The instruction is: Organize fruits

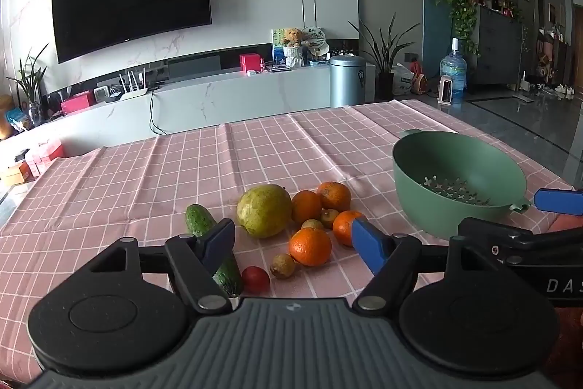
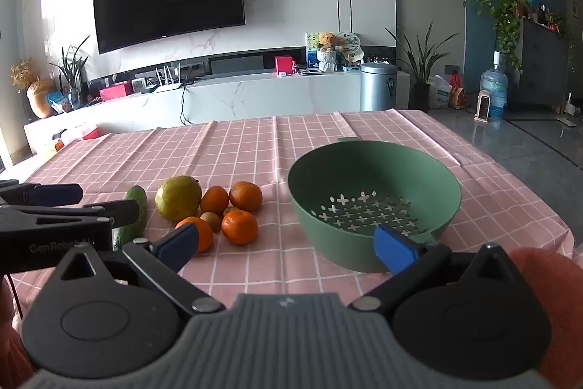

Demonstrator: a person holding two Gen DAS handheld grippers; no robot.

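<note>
Both tongs, left tongs and right tongs, gape wide and empty above the desk, where firm, probably slippery oranges lie beside the green colander, best gripped across their middles.

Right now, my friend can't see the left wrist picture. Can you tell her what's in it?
The open left gripper hovers over a pile of fruit on a pink checked tablecloth: four oranges, a big yellow-green fruit, a cucumber and a small red fruit. An empty green colander sits to the right.
</note>
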